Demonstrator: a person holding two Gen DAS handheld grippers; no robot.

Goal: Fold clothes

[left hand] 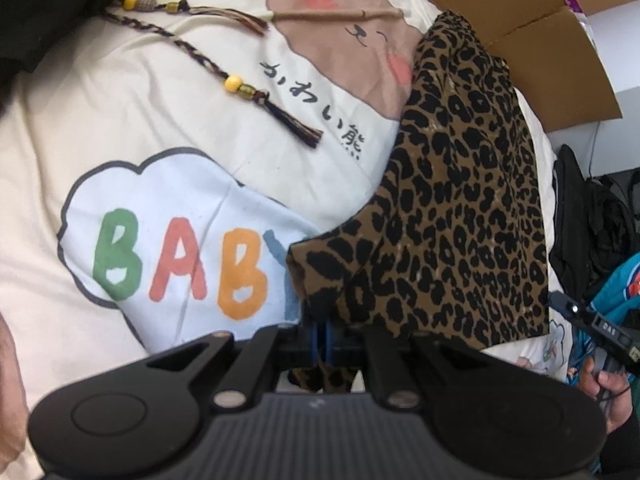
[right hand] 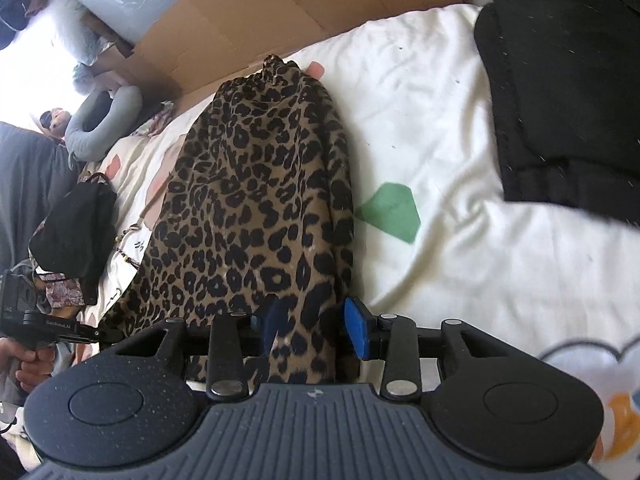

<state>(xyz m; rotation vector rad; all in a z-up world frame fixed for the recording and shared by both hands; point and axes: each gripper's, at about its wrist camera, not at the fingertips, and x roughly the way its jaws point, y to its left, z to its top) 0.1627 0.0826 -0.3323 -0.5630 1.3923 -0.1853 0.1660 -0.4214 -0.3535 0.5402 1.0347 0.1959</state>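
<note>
Left wrist view showed left tongs (left hand: 322, 336) clamped on soft, light leopard cloth (left hand: 452, 216) on the bed (left hand: 168, 92), best gripped at corners; right tongs (right hand: 316, 330) gaped around it.

One leopard-print garment (left hand: 452, 216), two grippers, two beaded tassel cords (left hand: 188, 52).

black cloth (right hand: 560, 92) cut off top-right

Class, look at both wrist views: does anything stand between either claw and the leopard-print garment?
Nothing visible does. The left claw is shut on a corner of the leopard-print garment; the right claw stands open with the cloth between its fingers.
</note>
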